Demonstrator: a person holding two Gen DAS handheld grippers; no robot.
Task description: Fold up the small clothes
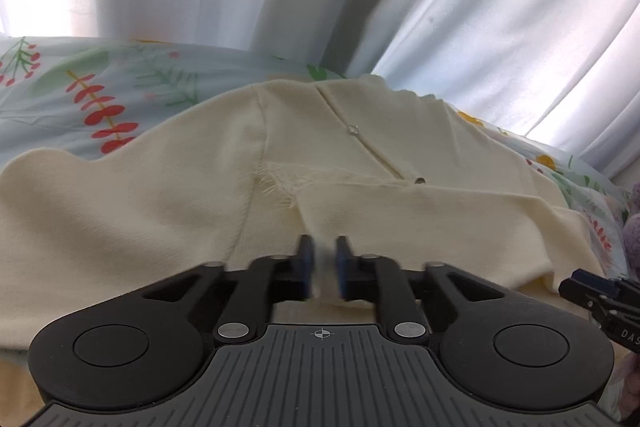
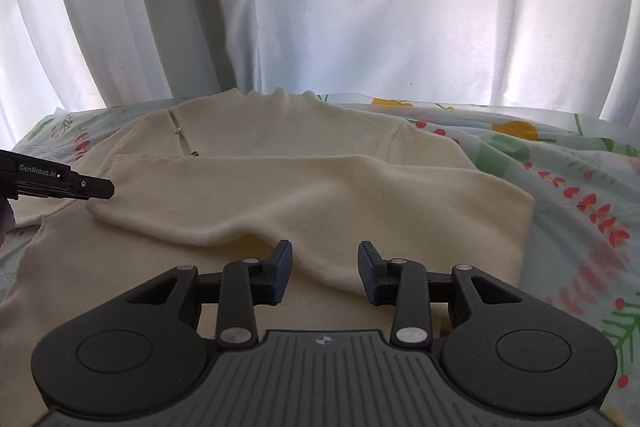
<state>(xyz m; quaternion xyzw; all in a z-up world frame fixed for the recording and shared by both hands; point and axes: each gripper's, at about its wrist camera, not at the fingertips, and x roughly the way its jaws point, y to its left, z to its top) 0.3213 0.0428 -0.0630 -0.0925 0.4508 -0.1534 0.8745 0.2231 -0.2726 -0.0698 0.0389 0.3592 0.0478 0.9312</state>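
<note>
A cream knit top lies flat on the floral bedsheet, collar toward the curtain, with its right sleeve folded across the body. It also shows in the left wrist view. My left gripper has its jaws nearly closed with a narrow gap over the cream fabric; whether it pinches cloth is unclear. It appears in the right wrist view at the sleeve's cuff end. My right gripper is open and empty, low over the folded sleeve's near edge. It appears in the left wrist view.
White curtains hang close behind the bed. The floral sheet extends to the right of the top and to its left. A purple soft object sits at the right edge.
</note>
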